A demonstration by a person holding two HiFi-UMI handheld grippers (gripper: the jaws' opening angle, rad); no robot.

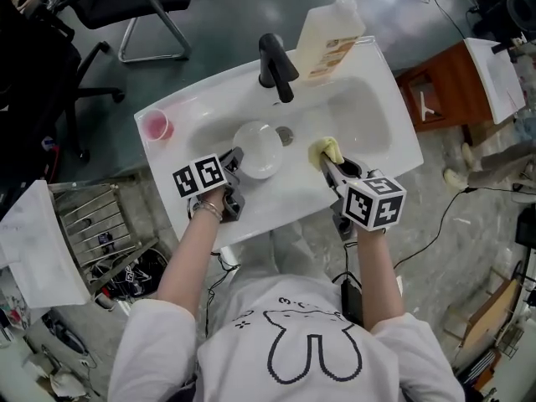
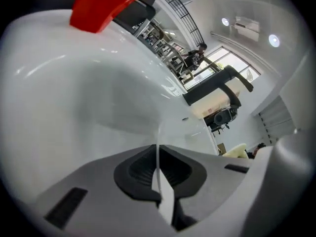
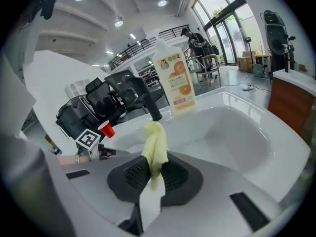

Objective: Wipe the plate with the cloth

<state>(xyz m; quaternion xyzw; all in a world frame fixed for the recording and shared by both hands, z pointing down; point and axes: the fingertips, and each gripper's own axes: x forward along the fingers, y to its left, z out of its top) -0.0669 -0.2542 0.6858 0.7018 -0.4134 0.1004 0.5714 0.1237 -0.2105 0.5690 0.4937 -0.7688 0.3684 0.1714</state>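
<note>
A white plate [image 1: 258, 147] is held over the sink basin [image 1: 368, 111]. My left gripper [image 1: 237, 166] is shut on its near-left rim. In the left gripper view the thin rim runs edge-on between the closed pads [image 2: 143, 174], and the plate's white face [image 2: 84, 102] fills the left of the picture. My right gripper [image 1: 327, 164] is just right of the plate, shut on a yellow cloth [image 1: 327, 150]. In the right gripper view the cloth [image 3: 155, 144] stands bunched up out of the closed jaws of that gripper [image 3: 153, 174].
A black faucet [image 1: 276, 64] rises at the sink's back with a soap bottle [image 1: 329, 33] to its right. A red cup [image 1: 156, 126] stands on the sink's left corner. A drain [image 1: 286, 135] lies behind the plate. A dish rack [image 1: 100, 224] sits on the floor at left.
</note>
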